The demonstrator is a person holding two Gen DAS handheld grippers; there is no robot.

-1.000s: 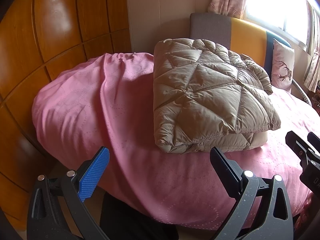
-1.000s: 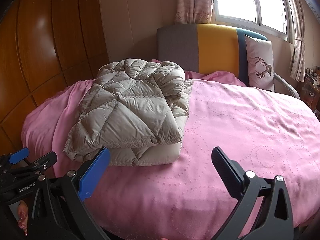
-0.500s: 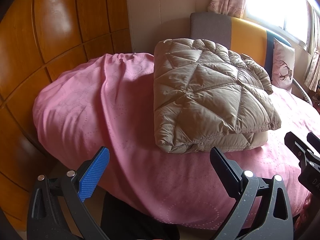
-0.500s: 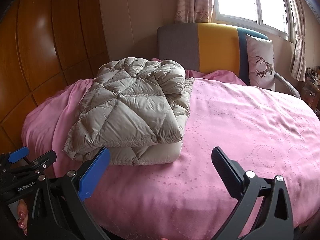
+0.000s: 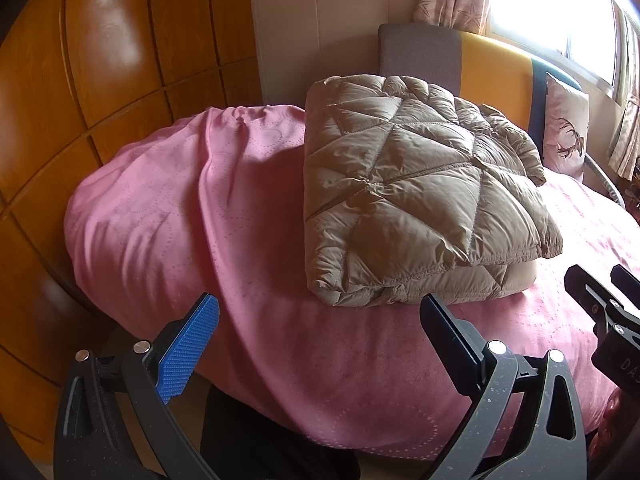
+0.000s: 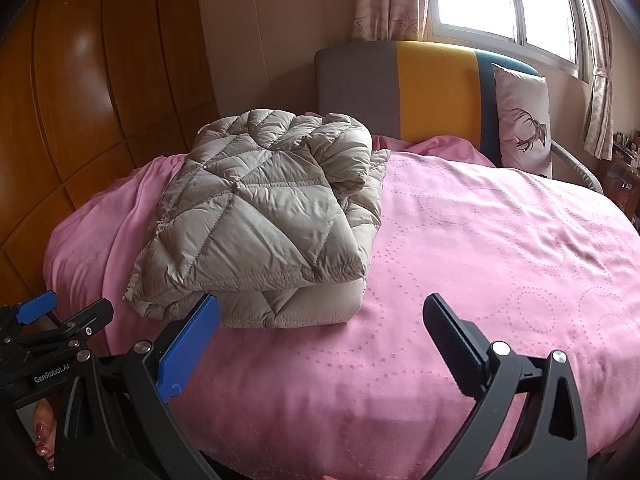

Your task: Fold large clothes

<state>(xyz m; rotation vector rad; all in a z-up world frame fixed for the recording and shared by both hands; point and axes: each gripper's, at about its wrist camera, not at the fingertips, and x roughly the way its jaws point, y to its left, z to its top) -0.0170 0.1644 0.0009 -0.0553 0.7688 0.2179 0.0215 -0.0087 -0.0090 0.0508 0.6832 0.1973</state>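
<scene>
Two handheld grippers hang at the near edge of a bed, both w/ jaws spread wide and gripping nothing. Left gripper [image 5: 320,332], seen from its own wrist cam, sits off the near-left corner, blue pad on one finger, black pad on the other, only pink bedspread [image 5: 168,216] showing between them. Right gripper [image 6: 320,332] hovers just beside it to the right, over the near middle of the bed; each tool's tip shows at the edge of the other's view, so the pair are held close together, side by side. Neither touches fabric. Judged from that stance, the hands are pulled back clear of the work, not reaching in.

Just beyond the fingers, on the left half of the bed, lies the quilted beige down jacket [image 6: 256,224], doubled over into a thick rectangular bundle, layers stacked, near hem edges roughly lined up, a puffy sleeve or collar part bulging at the far-right top. It rests flat on the bedspread, apart from both grippers. The fold looks essentially done; at most a tidy of that loose far corner seems left.

Farther back: grey, yellow and blue headboard [image 6: 432,80], w/ a deer-print pillow [image 6: 520,120] propped at its right end. Wooden wardrobe panels [image 5: 100,80] line the left wall; curtained window [image 6: 500,0] glares behind.
</scene>
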